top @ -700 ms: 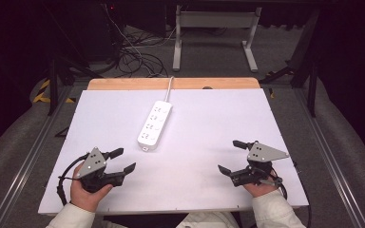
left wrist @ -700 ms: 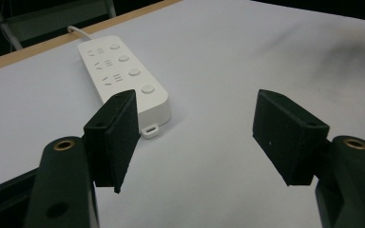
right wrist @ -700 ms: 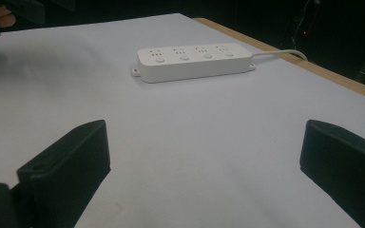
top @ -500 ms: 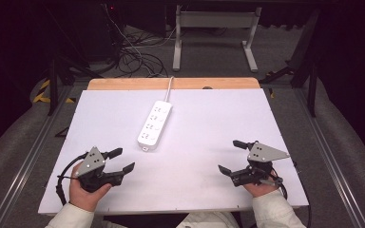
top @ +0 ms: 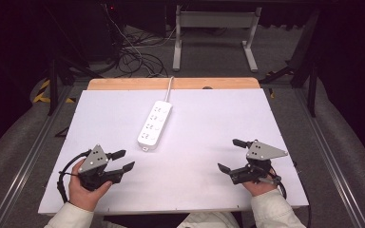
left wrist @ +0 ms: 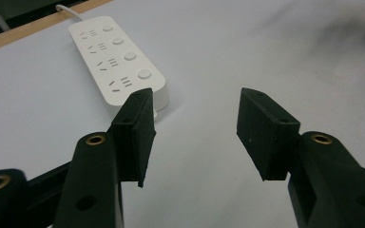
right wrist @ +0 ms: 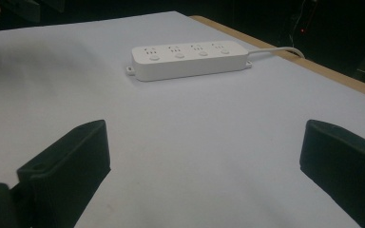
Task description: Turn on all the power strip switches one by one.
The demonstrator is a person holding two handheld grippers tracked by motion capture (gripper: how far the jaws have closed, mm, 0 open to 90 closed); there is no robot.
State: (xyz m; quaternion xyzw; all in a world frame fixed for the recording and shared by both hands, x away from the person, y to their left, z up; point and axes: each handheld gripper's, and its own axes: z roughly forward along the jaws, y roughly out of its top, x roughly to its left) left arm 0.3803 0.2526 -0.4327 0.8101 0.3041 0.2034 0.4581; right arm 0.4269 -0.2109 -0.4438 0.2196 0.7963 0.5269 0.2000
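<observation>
I've got my left gripper (top: 125, 160) low over the white tabletop (top: 209, 123) at the near-left corner, jaws spread, nothing between them. My right gripper (top: 230, 155) sits near the right edge w/ jaws spread wider, also empty. The white 4-outlet power strip (top: 155, 125) lies flat toward the table's far middle, its cord (top: 169, 88) running off over the wooden back edge (top: 123, 83). In my left gripper view the strip's near end (left wrist: 145, 90) is just beyond the left jaw tip, not touching.
</observation>
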